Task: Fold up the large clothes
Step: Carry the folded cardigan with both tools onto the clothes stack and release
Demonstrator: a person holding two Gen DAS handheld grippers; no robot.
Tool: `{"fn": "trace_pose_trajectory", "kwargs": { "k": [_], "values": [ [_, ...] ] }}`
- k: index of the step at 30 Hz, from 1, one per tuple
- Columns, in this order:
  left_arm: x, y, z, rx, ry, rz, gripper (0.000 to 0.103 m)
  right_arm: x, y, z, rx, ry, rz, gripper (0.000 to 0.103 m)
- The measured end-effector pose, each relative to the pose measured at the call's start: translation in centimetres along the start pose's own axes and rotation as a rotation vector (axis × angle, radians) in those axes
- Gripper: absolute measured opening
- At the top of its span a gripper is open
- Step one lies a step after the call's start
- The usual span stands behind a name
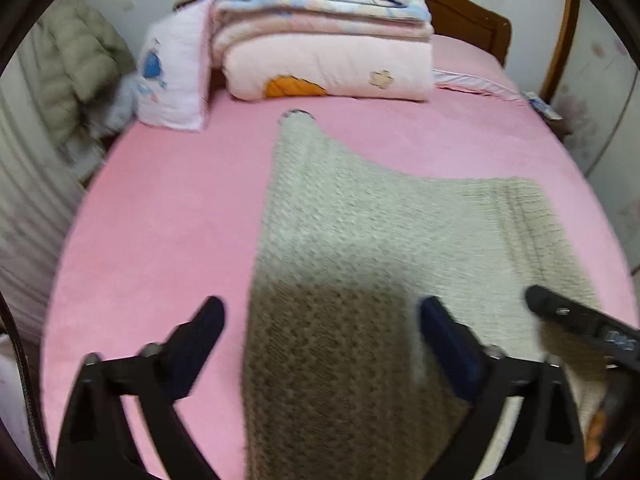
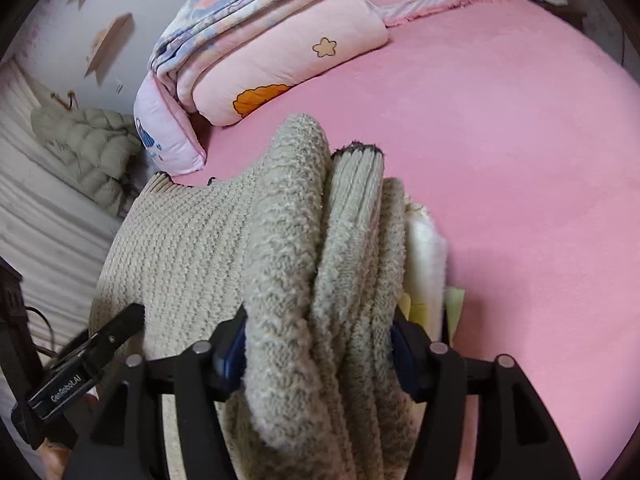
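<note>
Sweater spread on pink bed, beige knit.
Left wrist view: left gripper spread wide, sweater lying loose between, fingers clear of it. Right wrist view: right gripper at 6 o'clock, bunched sweater folds filling its part-open fingers; grip uncertain.

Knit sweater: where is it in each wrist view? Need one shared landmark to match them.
Left wrist: the knit sweater spreads from centre to lower right over the pink bed sheet.
Right wrist: knit sweater fills centre and lower left, bunched in folds at the camera.
Shared landmark: folded pink quilt, with an orange print.
</note>
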State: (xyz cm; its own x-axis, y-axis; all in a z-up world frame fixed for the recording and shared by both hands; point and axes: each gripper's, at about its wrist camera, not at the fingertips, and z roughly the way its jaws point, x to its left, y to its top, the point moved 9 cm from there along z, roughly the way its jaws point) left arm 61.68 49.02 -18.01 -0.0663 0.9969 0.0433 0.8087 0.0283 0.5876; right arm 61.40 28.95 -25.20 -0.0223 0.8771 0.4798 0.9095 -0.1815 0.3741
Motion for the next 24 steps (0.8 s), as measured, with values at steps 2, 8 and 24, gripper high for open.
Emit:
{"fn": "trace_pose_trajectory", "kwargs": {
  "k": [2, 8, 24],
  "values": [
    [0.3, -0.1, 0.1, -0.003, -0.009, -0.016, 0.103, 0.3, 0.0, -0.4, 0.000, -0.035, -0.040, 0.070],
    [0.7, -0.7, -1.0, -0.002, 0.011, -0.040, 0.103, 0.8, 0.5, -3.8, -0.065, -0.166, -0.234, 0.074],
    [-3.3, -9.1, -20.6, -0.009, -0.052, -0.121, 0.103, 2.0, -7.7, -20.5, -0.036, -0.067, -0.186, 0.074]
  ]
}}
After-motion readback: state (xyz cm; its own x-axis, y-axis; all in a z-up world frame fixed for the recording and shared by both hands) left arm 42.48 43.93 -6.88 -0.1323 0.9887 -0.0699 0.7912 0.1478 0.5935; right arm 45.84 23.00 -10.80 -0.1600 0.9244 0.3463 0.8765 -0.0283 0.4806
